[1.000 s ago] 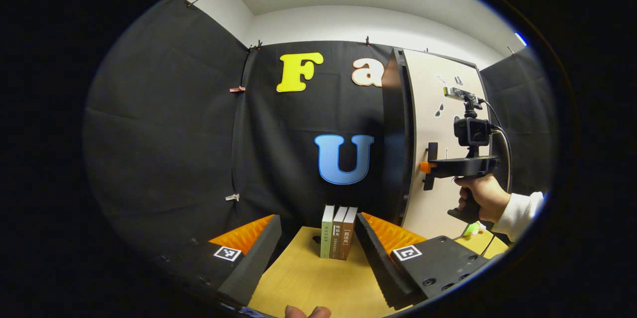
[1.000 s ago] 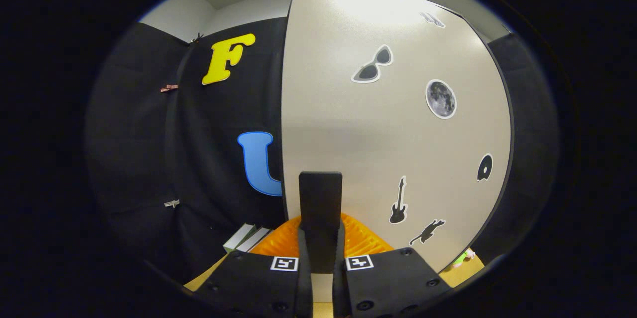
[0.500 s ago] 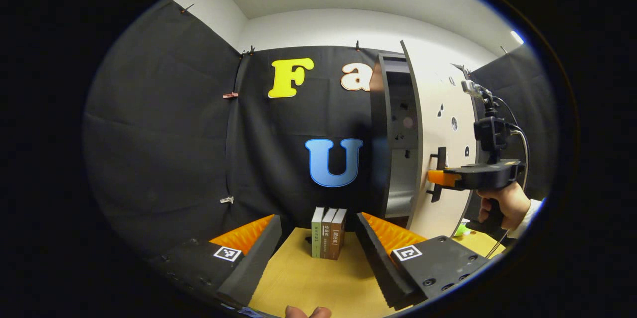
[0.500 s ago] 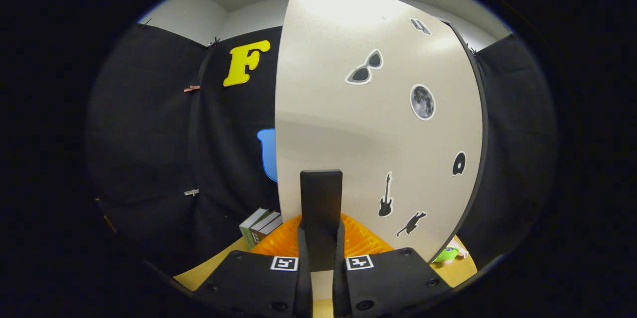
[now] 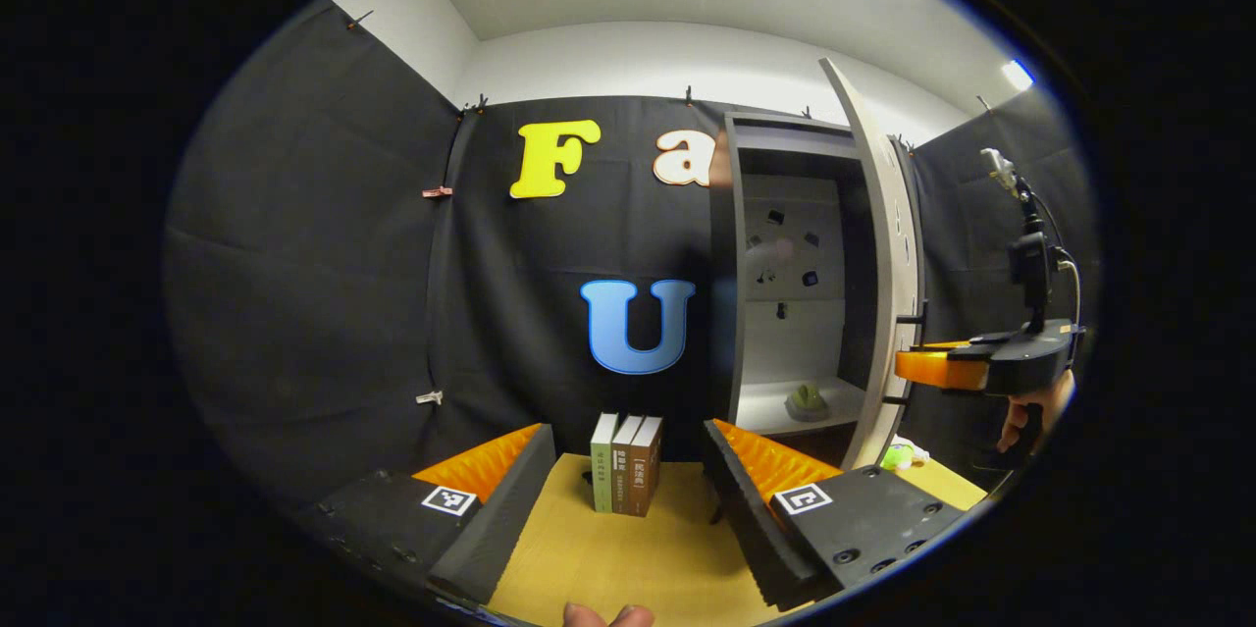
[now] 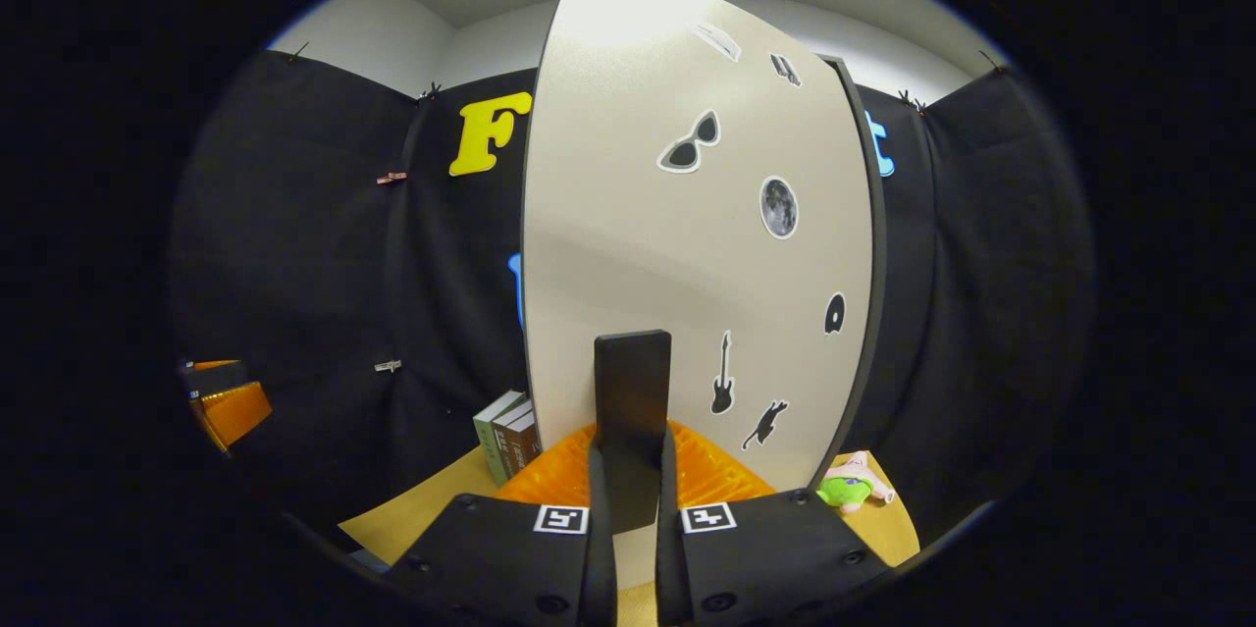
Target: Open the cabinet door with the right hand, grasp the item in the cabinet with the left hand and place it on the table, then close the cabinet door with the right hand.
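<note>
the right tool (image 6: 628, 499) is clamped on the black door handle (image 6: 633, 411) of the cabinet door (image 6: 628, 244), which stands swung open. the left tool (image 5: 628, 499) hovers wide open over the desk (image 5: 628, 558) before three upright books (image 5: 626, 462). the greenish item (image 5: 809, 401) sits on the cabinet's lower shelf (image 5: 760, 408).

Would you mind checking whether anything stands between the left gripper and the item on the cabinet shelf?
Nothing visible does. The white cabinet door is swung wide, so the small green item on the shelf is exposed. The upright books stand to the left of the open left gripper's path.
</note>
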The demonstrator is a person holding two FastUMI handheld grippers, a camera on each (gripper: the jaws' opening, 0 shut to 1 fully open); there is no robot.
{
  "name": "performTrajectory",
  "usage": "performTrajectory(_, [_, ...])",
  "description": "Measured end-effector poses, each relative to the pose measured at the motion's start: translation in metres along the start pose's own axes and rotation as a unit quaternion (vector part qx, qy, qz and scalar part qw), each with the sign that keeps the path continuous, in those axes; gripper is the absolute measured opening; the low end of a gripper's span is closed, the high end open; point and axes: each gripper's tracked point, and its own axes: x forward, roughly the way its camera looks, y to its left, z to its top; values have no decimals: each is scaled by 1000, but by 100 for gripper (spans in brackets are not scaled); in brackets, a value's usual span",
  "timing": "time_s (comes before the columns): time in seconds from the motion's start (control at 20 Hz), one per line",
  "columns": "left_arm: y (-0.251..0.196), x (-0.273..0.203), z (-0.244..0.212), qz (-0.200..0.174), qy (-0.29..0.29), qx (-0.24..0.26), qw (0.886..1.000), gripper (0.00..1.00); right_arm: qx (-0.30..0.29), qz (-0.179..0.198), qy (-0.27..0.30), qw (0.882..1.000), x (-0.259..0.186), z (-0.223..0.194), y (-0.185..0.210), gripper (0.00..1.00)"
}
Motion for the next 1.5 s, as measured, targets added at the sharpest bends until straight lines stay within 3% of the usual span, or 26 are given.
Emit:
performTrajectory(0.3, [-28,12,6,-28,-5,0,1000,94,-2,-28,2,1000,-24,2,-25,19])
performTrajectory(0.4, [-37,18,5,-37,-5,-2,999,94,0,-46,-1,999,-30,3,-36,14])
performTrajectory(0.45, [-41,19,5,-42,-4,-2,999,94,1,-55,-1,999,-32,3,-41,19])
performTrajectory(1.05, [-92,37,11,-80,-4,-10,997,95,-9,-150,-22,988,-57,11,-118,12])
performTrajectory(1.35, [-120,55,12,-88,1,-15,996,95,40,-154,-24,987,-63,10,-137,12])
performTrajectory(1.5, [-137,63,14,-95,2,-14,995,95,37,-147,-21,988,-63,9,-138,12])
